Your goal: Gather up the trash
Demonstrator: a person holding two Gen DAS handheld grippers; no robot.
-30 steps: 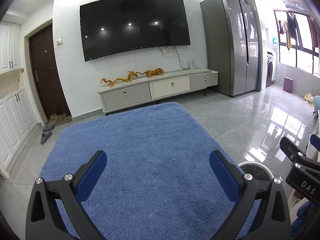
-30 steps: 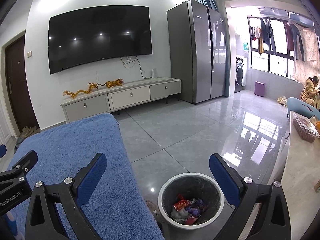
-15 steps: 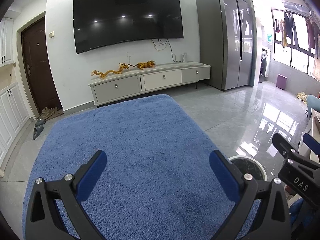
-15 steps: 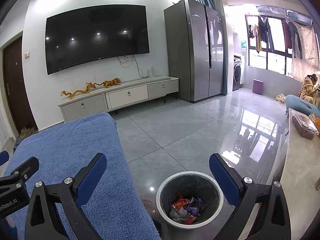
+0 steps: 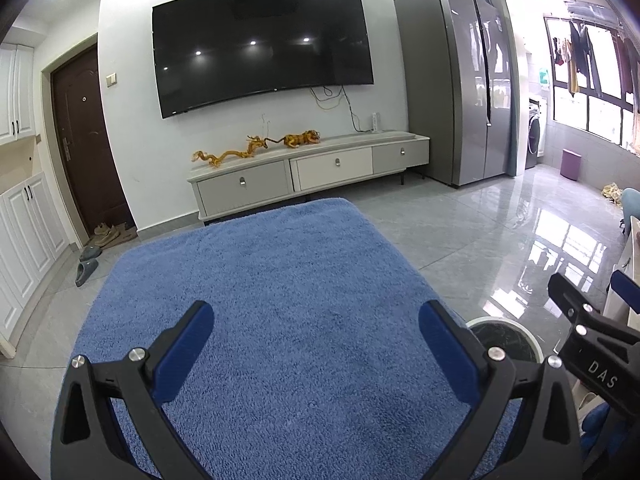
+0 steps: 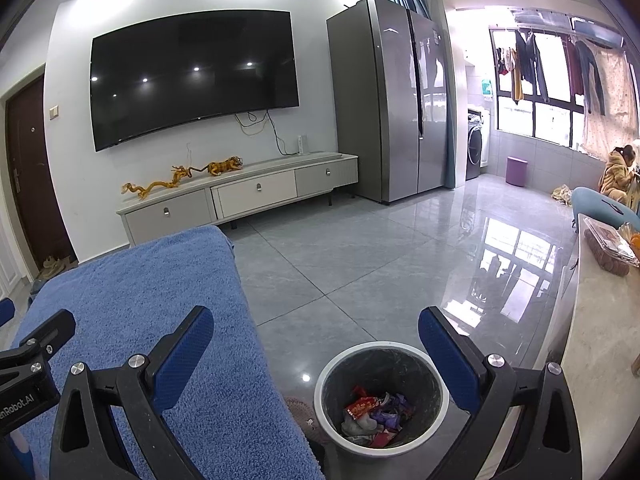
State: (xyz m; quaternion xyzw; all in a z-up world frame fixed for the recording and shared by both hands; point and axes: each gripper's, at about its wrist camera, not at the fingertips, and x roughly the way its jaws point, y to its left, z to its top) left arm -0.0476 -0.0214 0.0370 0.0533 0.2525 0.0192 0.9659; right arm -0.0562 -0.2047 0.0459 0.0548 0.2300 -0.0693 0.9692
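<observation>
A round grey trash bin with a white rim stands on the tiled floor below my right gripper, which is open and holds nothing. Red, purple and white wrappers lie inside the bin. My left gripper is open and empty above a blue towel-covered surface. In the left wrist view the bin's rim peeks out beside the right finger, and the other gripper shows at the right edge. No loose trash shows on the blue surface.
A grey TV cabinet with golden figurines stands against the far wall under a large TV. A steel fridge is at the right. A marble counter with food runs along the right edge. A person sits far right.
Both views shifted slightly, the left one dipping and then rising back. Both grippers stayed open and empty; the bin's contents look the same.
</observation>
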